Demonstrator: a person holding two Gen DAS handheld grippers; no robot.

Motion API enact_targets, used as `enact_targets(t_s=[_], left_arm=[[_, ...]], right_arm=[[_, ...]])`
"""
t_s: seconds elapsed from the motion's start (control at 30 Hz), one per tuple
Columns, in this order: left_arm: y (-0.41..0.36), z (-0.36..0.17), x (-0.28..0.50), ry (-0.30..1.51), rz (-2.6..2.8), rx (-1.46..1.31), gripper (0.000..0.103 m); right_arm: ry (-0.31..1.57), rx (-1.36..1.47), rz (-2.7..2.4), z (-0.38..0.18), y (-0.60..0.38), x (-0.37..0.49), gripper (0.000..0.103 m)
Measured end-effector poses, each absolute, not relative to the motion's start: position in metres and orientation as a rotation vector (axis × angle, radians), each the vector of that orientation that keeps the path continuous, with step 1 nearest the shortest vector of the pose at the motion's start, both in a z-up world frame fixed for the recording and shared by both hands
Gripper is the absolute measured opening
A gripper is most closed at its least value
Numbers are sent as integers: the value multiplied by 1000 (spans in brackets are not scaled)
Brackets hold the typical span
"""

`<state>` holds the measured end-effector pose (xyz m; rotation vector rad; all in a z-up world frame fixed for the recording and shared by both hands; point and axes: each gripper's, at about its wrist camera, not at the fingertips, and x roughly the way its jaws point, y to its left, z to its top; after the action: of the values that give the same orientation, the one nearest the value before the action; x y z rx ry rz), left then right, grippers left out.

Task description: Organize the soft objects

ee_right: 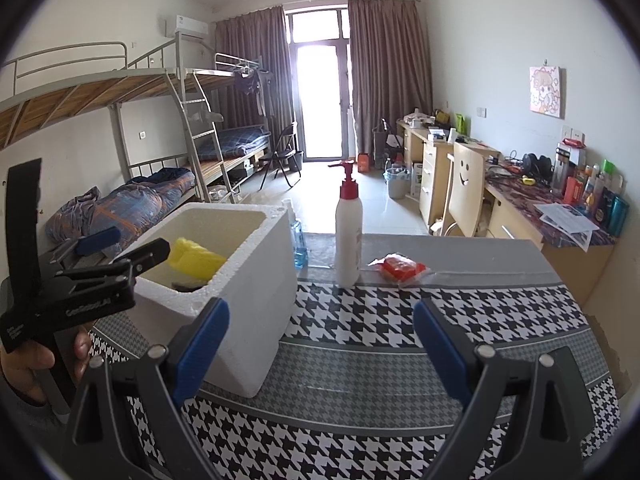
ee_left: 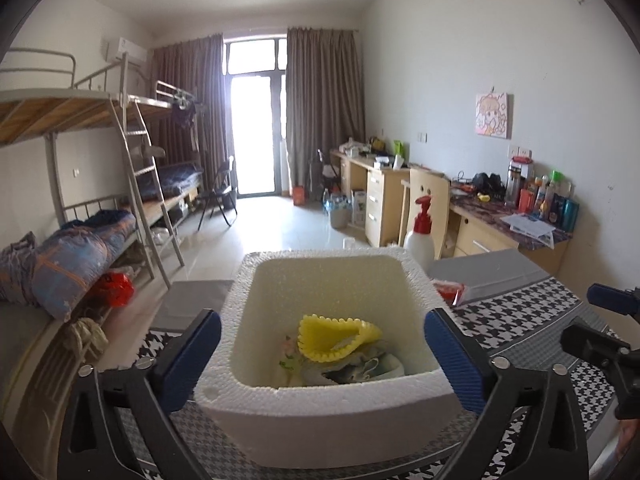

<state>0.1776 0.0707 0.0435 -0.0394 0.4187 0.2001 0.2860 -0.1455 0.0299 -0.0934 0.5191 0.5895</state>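
A white foam box [ee_left: 320, 416] stands on the houndstooth table cover [ee_right: 380, 320]. Inside it lie a yellow scalloped soft piece [ee_left: 336, 338] and crumpled floral and grey cloths [ee_left: 352, 368]. My left gripper [ee_left: 322, 356] is open, its blue fingers either side of the box's near end, above its rim. The box [ee_right: 224, 280] and yellow piece [ee_right: 192, 258] also show in the right wrist view, with the left gripper [ee_right: 116, 256] over it. My right gripper [ee_right: 320, 348] is open and empty over the table, right of the box.
A white pump bottle with a red top [ee_right: 348, 232] stands behind the box. A red packet in clear wrap [ee_right: 400, 268] lies on the grey strip to its right. A blue-liquid bottle [ee_right: 298, 240] is behind the box. Bunk beds stand left, desks right.
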Motion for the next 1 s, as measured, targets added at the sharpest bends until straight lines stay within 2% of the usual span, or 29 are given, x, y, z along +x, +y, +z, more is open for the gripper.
enact_targets(t_s=[1.0], left_arm=[[37, 54, 103, 319, 229, -13, 102]], right_arm=[[387, -65, 631, 48, -174, 216, 95]])
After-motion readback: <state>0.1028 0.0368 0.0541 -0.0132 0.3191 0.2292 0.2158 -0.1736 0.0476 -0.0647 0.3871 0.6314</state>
